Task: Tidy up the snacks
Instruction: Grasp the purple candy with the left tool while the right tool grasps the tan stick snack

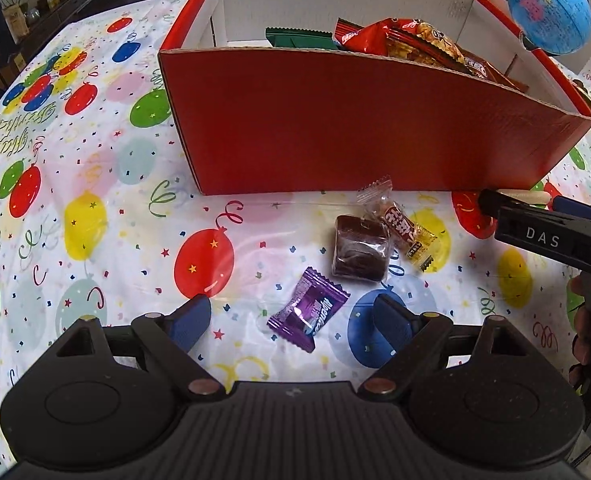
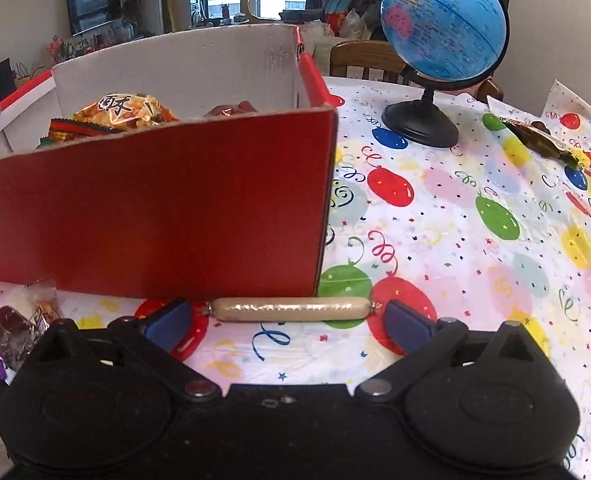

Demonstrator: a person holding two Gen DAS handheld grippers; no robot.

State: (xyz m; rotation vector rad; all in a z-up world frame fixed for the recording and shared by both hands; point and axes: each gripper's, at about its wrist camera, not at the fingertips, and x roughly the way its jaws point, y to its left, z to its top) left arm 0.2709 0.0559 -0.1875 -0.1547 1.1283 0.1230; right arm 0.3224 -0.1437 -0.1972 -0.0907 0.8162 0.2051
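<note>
Right tongs [image 2: 289, 326] splayed beside sausage [image 2: 289, 309].

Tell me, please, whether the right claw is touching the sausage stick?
Apart. The right wrist view shows the right claw open, with tablecloth visible between each fingertip and the ends of the sausage stick.

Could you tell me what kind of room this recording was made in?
Most likely a home living and dining room: a wall-mounted TV, a wooden dining chair behind the table, and a party tablecloth carrying a globe and red snack box.
</note>
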